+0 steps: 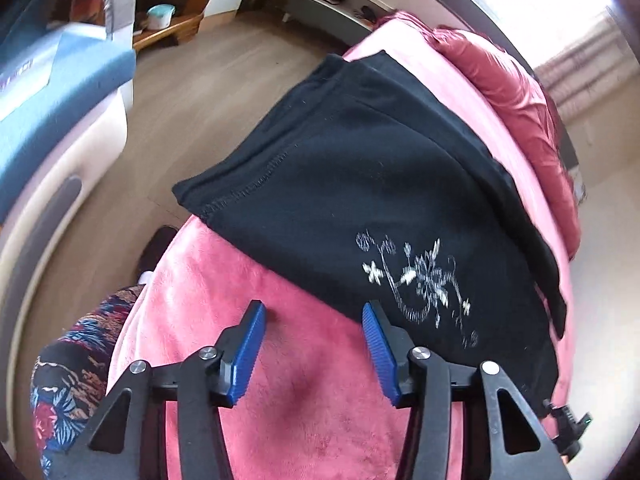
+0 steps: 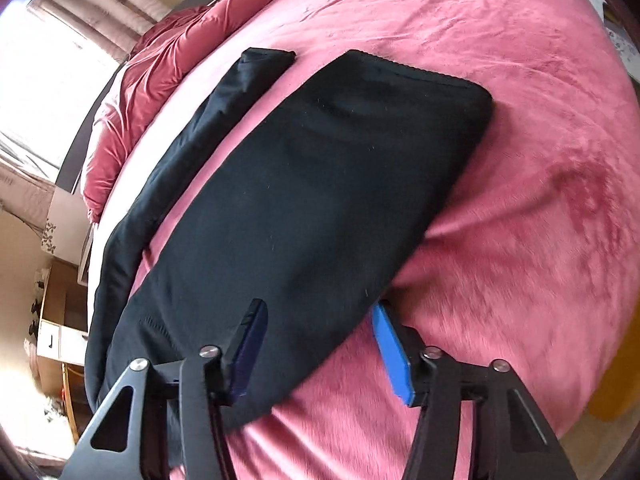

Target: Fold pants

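Note:
Black pants (image 1: 360, 184) with a white floral print (image 1: 420, 280) lie flat on a pink fleece blanket (image 1: 248, 320) on the bed. My left gripper (image 1: 314, 312) is open and empty, over the blanket at the pants' near edge. In the right wrist view the pants (image 2: 320, 184) lie with one leg spread wide and the other leg (image 2: 208, 112) stretched along the left. My right gripper (image 2: 318, 312) is open, its jaws astride the near edge of the wide leg, not closed on it.
A bunched red duvet (image 1: 516, 96) lies at the bed's far side, also in the right wrist view (image 2: 160, 60). A blue and white sofa (image 1: 52, 92) and wooden floor (image 1: 208, 92) are left of the bed. A person's patterned clothing (image 1: 76, 352) is by the bed edge.

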`<state>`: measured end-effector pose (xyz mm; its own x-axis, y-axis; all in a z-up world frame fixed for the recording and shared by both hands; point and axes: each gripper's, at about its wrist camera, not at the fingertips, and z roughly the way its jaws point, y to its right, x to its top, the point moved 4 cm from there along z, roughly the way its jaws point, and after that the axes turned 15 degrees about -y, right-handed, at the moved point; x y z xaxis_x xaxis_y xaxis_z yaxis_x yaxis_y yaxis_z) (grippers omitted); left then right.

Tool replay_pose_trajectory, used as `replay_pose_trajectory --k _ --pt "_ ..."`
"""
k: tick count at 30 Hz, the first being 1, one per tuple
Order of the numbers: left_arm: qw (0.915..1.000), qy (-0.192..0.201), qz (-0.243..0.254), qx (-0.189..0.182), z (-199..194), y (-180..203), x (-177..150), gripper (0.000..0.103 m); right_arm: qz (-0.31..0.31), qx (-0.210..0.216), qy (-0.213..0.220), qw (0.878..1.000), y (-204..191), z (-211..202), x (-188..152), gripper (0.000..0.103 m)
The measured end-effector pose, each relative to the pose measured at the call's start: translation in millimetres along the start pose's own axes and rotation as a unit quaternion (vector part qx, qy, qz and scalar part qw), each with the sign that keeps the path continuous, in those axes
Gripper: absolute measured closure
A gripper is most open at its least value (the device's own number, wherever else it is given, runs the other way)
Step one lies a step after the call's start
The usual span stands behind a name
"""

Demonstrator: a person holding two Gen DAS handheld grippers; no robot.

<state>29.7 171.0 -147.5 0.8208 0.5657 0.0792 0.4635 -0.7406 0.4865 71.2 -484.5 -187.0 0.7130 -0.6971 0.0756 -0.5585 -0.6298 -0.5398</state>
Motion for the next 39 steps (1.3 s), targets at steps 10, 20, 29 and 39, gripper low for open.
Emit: replay_pose_trajectory --k 10,20,29,39 --pt "0.9998 0.004 -0.011 0.019 3.1 6.8 21.7 0.068 -0.006 -0.009 0.006 1.0 -5.3 8.0 20.8 0.066" --pt "0.9985 0.051 0.009 0.017 -32.7 24.1 22.8 0.096 -0.037 -0.013 0.033 0.999 -17.5 -24.9 25.4 0.088" --pt "0.9983 0.035 0.03 0.035 -53.6 13.8 -15.2 0.096 -0.041 -0.025 0.032 0.998 6.8 -46.8 5.0 0.088" --pt "0.9958 -0.03 0.017 0.085 -35.2 0.2 -32.7 0.083 -0.004 -0.061 0.01 0.998 56.0 -43.3 -7.8 0.091"
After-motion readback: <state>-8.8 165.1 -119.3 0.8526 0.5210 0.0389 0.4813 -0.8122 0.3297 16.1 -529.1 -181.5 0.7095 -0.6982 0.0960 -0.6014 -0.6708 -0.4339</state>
